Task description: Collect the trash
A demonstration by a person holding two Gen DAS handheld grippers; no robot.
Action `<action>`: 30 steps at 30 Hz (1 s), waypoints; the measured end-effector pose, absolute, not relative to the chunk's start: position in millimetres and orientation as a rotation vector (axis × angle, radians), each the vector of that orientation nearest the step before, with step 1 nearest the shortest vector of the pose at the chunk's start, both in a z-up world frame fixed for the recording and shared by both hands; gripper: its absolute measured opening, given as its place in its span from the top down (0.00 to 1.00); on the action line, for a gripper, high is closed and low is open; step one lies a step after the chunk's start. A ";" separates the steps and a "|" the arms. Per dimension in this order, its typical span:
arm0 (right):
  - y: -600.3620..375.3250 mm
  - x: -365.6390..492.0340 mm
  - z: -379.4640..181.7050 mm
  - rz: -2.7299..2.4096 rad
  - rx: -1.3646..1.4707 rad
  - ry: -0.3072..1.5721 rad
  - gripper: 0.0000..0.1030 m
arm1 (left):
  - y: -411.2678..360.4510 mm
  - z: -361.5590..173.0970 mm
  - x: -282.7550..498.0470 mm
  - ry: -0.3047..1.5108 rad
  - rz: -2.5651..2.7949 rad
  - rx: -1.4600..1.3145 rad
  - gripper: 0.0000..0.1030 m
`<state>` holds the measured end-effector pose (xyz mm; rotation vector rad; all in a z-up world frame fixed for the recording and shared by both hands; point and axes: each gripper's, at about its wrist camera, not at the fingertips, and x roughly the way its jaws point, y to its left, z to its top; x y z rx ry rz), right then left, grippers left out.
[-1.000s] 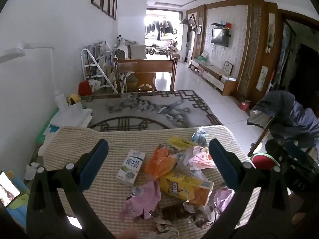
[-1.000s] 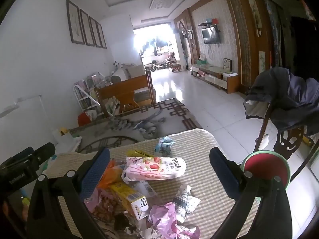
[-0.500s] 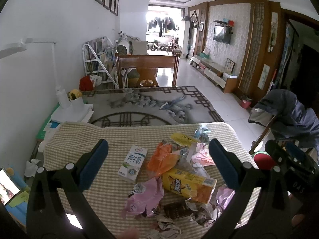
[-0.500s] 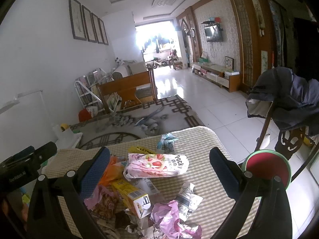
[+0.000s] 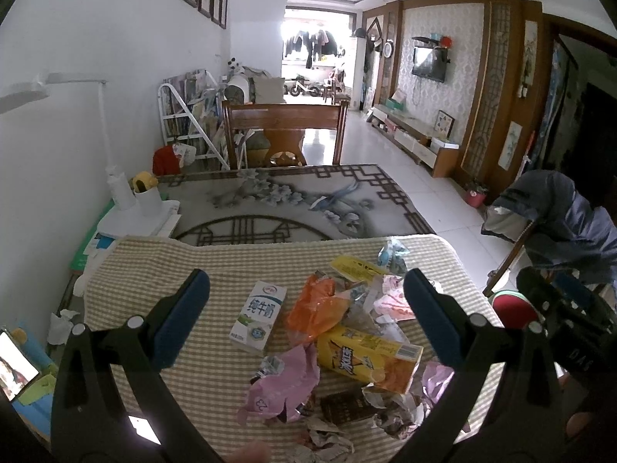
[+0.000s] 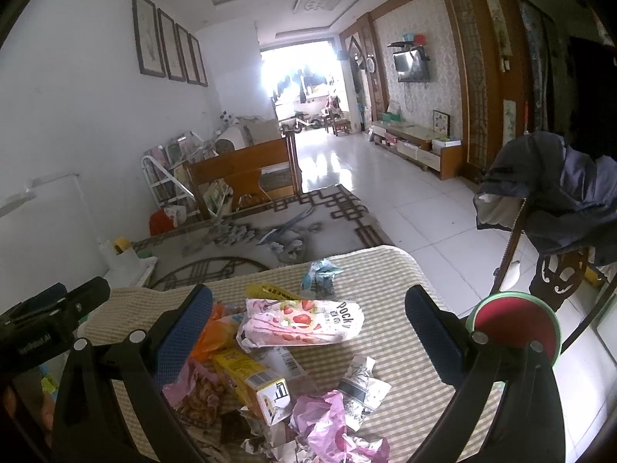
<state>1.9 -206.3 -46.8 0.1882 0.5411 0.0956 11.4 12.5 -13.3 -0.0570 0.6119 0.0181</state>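
A heap of trash lies on a checked beige tablecloth (image 5: 162,277). In the left wrist view I see a white milk carton (image 5: 259,316), an orange plastic bag (image 5: 316,308), a yellow snack box (image 5: 366,359) and a pink wrapper (image 5: 281,386). My left gripper (image 5: 306,320) hangs open above them, holding nothing. In the right wrist view a pink Pocky packet (image 6: 302,326) lies between the fingers of my open right gripper (image 6: 306,339), with the yellow box (image 6: 252,386), a pink bag (image 6: 327,420) and a crumpled blue wrapper (image 6: 320,276) around it.
A round red bin with a green rim (image 6: 515,332) stands on the floor to the right of the table. Beside it a chair carries a dark jacket (image 6: 559,193). A white desk lamp (image 5: 112,177) stands far left; a patterned table surface (image 5: 277,208) and a wooden chair (image 5: 283,135) lie beyond.
Both grippers have risen and tilted slightly, so the trash heap sits a little lower in each view. The trash has not moved and both grippers remain open.
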 end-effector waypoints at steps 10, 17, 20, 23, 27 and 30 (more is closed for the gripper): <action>-206.5 1.9 -47.3 0.096 0.188 0.542 0.07 | 12.6 -15.9 12.6 0.614 0.026 -0.054 0.04; -206.3 2.0 -47.3 0.095 0.188 0.542 0.07 | 12.6 -17.3 13.1 0.616 0.026 -0.052 0.04; -206.9 1.4 -47.3 0.094 0.190 0.542 0.07 | 12.9 -17.2 13.2 0.615 0.028 -0.052 0.04; -207.7 1.0 -47.2 0.091 0.191 0.543 0.07 | 13.4 -18.5 13.2 0.616 0.029 -0.051 0.04; -209.4 -0.7 -47.9 0.092 0.194 0.544 0.07 | 14.3 -20.7 12.8 0.619 0.028 -0.051 0.04; -209.0 -0.2 -48.0 0.091 0.193 0.544 0.07 | 14.4 -20.8 12.8 0.618 0.026 -0.051 0.04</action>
